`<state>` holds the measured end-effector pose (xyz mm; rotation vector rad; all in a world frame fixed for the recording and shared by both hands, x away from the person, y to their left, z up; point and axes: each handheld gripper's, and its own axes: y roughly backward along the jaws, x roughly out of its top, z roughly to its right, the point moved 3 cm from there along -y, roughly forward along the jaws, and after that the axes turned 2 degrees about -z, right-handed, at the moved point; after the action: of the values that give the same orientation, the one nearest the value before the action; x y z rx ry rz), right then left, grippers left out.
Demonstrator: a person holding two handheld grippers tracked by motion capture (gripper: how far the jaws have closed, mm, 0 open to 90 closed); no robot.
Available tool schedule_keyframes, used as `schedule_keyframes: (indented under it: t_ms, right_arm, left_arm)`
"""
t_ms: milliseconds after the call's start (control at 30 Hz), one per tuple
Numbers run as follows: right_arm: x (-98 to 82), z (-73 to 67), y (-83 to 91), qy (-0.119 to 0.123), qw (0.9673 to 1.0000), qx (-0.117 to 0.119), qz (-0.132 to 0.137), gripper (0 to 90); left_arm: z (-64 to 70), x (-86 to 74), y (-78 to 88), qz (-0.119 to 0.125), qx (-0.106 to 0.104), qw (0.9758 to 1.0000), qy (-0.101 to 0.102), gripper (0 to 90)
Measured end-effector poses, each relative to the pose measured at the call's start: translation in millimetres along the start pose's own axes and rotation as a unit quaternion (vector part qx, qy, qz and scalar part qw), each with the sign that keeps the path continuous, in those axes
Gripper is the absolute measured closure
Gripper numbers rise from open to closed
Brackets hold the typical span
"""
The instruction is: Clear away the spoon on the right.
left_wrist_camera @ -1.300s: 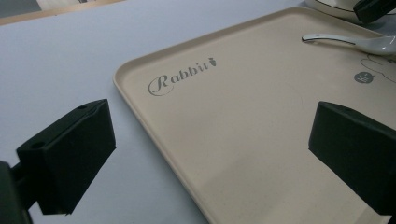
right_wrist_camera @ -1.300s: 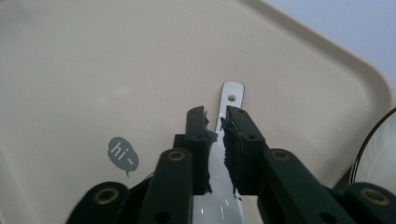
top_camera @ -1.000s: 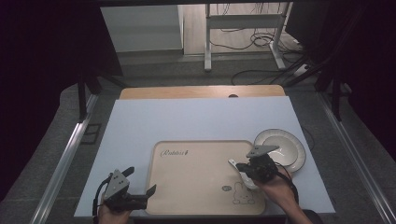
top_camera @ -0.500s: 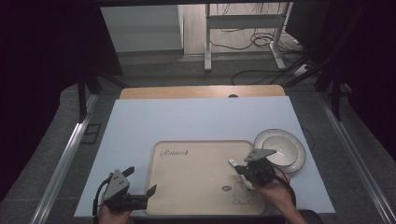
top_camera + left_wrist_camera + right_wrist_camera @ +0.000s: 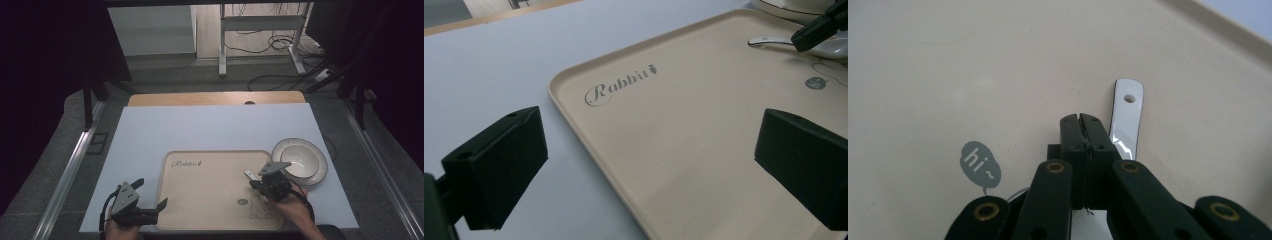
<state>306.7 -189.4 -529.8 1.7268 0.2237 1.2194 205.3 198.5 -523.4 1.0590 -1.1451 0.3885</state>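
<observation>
White bowl (image 5: 300, 160) just beside beige tray (image 5: 210, 200), perhaps touching.

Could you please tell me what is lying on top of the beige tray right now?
On the beige tray lies a white spoon, handle end showing. The right gripper, jaws shut, sits over it and covers its bowl, so I cannot tell whether it is gripped.

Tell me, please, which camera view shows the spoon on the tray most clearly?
The right gripper view shows it best: the white spoon handle, with its hole, lies close on the beige tray beside the shut jaws of the right gripper. The left gripper view shows the spoon small and far off. The high view shows only its handle tip.
</observation>
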Motion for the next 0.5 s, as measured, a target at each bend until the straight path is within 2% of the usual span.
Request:
schedule_keyframes:
  t_ms: [267,500]
  right_arm:
    - [-1.2,3.2,-3.4,-0.003,1.0,-0.005,-0.008,89.9]
    - [-3.7,10.6,-1.2,-0.011,0.9997,-0.021,-0.009,89.9]
  left_arm:
    - [0.2,0.2,0.1,0.0,0.0,1.0,-0.001,0.4]
    - [0.2,0.2,0.0,0.0,0.0,1.0,-0.002,0.4]
